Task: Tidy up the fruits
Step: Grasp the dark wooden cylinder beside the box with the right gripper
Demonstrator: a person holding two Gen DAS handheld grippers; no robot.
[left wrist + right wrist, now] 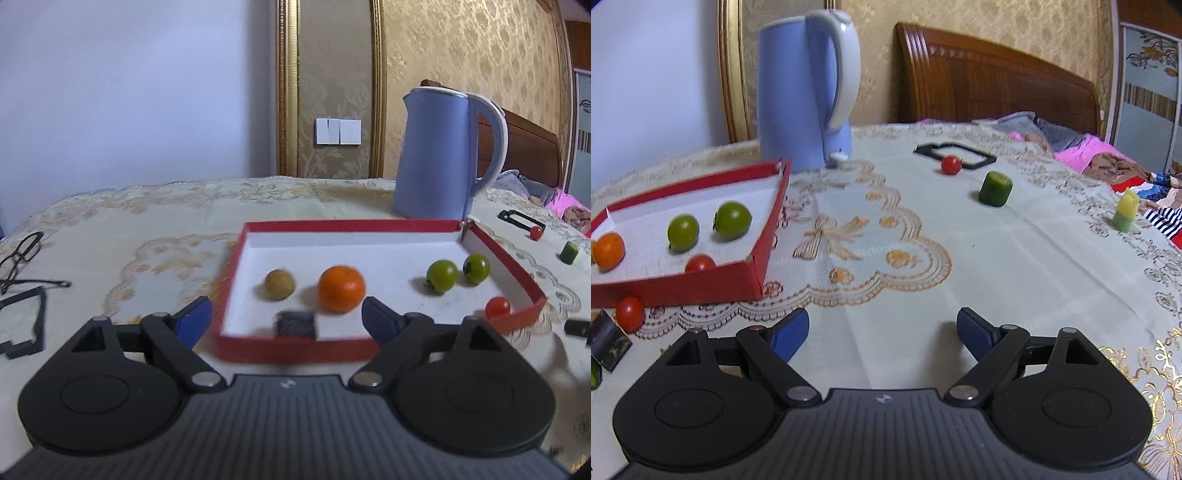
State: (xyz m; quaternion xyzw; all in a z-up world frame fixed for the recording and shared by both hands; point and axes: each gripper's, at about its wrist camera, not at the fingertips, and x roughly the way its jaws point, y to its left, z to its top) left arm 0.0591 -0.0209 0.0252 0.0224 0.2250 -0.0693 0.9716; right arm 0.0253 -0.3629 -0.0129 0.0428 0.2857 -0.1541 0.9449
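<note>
Just ahead of the left hand-held gripper [286, 319], jaws spread and empty: orange [341, 288] inside red tray [295, 349]; right hand-held gripper [882, 332] likewise released.

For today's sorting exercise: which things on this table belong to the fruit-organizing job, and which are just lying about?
Job:
red tray
orange
brown fruit
two green tomatoes
red tomatoes, one in the tray, two outside it

Lying about:
blue kettle
glasses
black frame
</note>
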